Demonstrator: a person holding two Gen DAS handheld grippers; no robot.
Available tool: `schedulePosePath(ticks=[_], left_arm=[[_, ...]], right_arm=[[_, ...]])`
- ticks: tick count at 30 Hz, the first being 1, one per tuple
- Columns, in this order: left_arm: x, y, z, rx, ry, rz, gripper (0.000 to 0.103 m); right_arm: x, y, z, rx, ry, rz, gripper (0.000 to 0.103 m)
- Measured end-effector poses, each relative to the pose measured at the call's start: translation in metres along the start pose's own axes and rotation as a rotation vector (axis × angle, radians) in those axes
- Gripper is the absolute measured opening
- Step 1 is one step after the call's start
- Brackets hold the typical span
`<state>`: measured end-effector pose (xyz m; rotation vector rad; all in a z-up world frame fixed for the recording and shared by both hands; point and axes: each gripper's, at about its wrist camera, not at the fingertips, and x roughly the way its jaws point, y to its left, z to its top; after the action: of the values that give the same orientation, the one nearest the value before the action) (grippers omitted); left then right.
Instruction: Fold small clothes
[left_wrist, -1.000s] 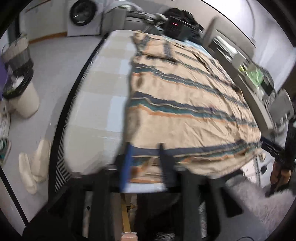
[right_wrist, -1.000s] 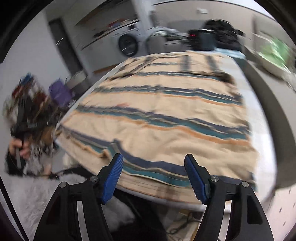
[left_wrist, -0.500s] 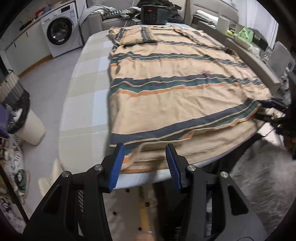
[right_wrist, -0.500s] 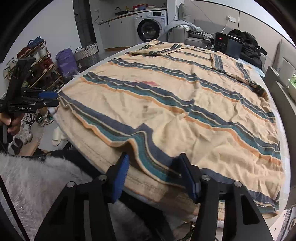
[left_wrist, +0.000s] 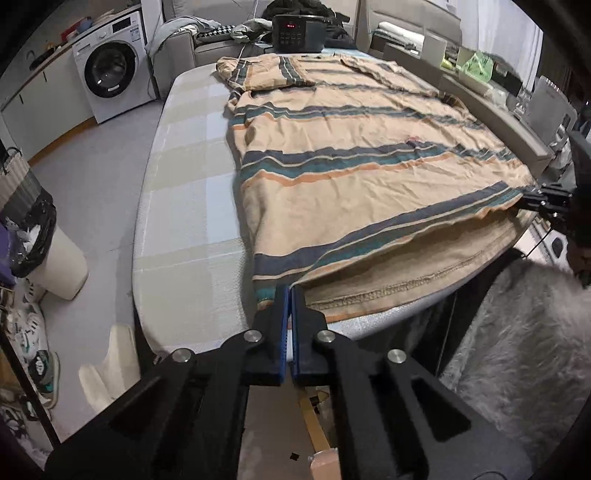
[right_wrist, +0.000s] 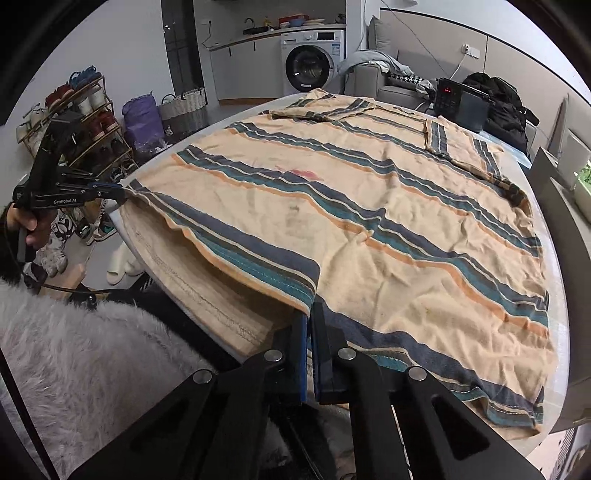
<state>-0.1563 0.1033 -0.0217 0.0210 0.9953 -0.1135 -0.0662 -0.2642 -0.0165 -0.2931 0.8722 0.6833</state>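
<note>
In the left wrist view, the striped shirt (left_wrist: 362, 158) lies spread flat on the desk (left_wrist: 184, 206) and fills the middle and right of the frame, with its hem at the near edge. The cloth looks soft, light and limp, so I judge that it will sag wherever it is not held; the hem corners seem the best places to take it. The left gripper (left_wrist: 290, 295), low in the centre, has its jaws pressed together on the upper layer of the hem at one corner. At the right edge the right gripper (left_wrist: 532, 199) pinches the other corner. In the right wrist view, the shirt covers most of the frame. The right gripper (right_wrist: 309, 317), at the bottom centre, points steeply down with its jaws closed on the top hem layer. At the left, a hand (right_wrist: 27, 229) holds the left gripper, almost level.
</note>
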Motion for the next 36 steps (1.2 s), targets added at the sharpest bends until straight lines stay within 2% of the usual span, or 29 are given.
schedulePosePath(ticks=[5,11,15,18,28,31,34,36], left_arm=[[-0.003,0.014,-0.003,-0.052,-0.001,-0.010,0.000],[0.001,0.021,-0.008,-0.070,0.021,0.018,0.000],[-0.006,0.029,-0.005,-0.119,0.000,0.014,0.000],[-0.008,0.036,-0.001,-0.173,-0.001,0.030,0.001],[0.012,0.052,-0.005,-0.421,0.042,-0.269,0.012],[0.019,0.057,-0.007,-0.481,0.066,-0.305,0.017],[0.022,0.062,-0.010,-0.521,0.085,-0.303,0.032],[0.023,0.066,-0.012,-0.550,0.078,-0.317,0.037]], right_arm=[[0.004,0.009,-0.001,-0.038,0.027,0.016,0.003],[0.008,0.006,-0.004,-0.038,0.062,0.022,0.004],[0.004,-0.005,-0.001,0.018,0.048,0.057,0.014],[0.000,-0.011,0.002,0.057,0.030,0.027,0.021],[-0.010,-0.030,0.006,0.146,-0.009,-0.001,0.027],[-0.013,-0.033,0.006,0.154,-0.016,-0.013,0.028],[-0.015,-0.035,0.006,0.162,-0.021,-0.023,0.028],[-0.016,-0.037,0.006,0.166,-0.025,-0.028,0.028]])
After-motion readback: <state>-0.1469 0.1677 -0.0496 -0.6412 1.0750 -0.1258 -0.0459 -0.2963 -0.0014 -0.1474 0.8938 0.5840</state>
